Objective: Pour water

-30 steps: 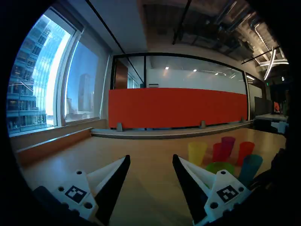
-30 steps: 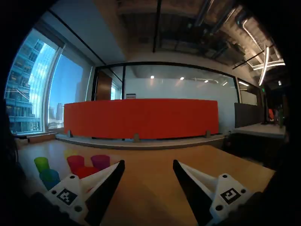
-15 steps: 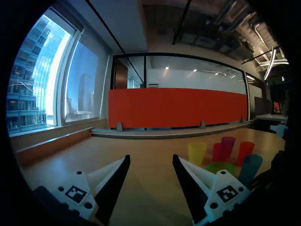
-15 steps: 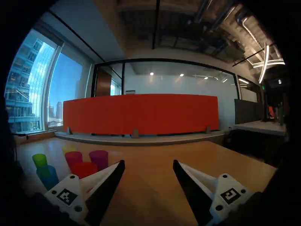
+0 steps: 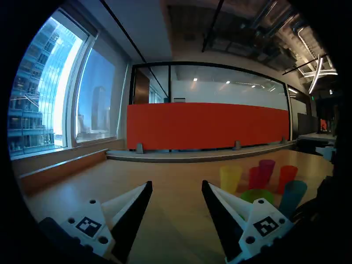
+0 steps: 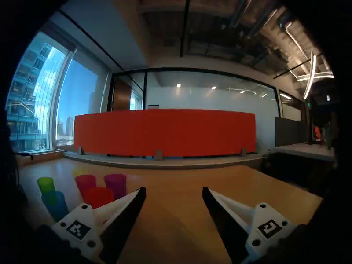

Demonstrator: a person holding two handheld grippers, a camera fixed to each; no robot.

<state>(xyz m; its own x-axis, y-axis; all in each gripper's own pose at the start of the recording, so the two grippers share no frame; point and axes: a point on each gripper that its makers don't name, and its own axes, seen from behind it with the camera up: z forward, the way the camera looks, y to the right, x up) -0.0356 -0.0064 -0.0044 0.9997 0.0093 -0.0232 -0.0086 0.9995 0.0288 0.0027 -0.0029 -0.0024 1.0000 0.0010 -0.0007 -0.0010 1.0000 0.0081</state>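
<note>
The right tool (image 6: pixel 174 189) has tipped slightly down (coloured cups (image 6: pixel 115 185) appear higher).

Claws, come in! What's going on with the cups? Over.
Left claw open, empty. Right claw open, empty. Coloured cups clustered on table, untouched. Nothing blocking them.

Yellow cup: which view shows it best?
The left gripper view: the yellow cup stands upright there, nearly whole, its side plain to see. In the right gripper view just its top peeks from behind the pink cup.
</note>
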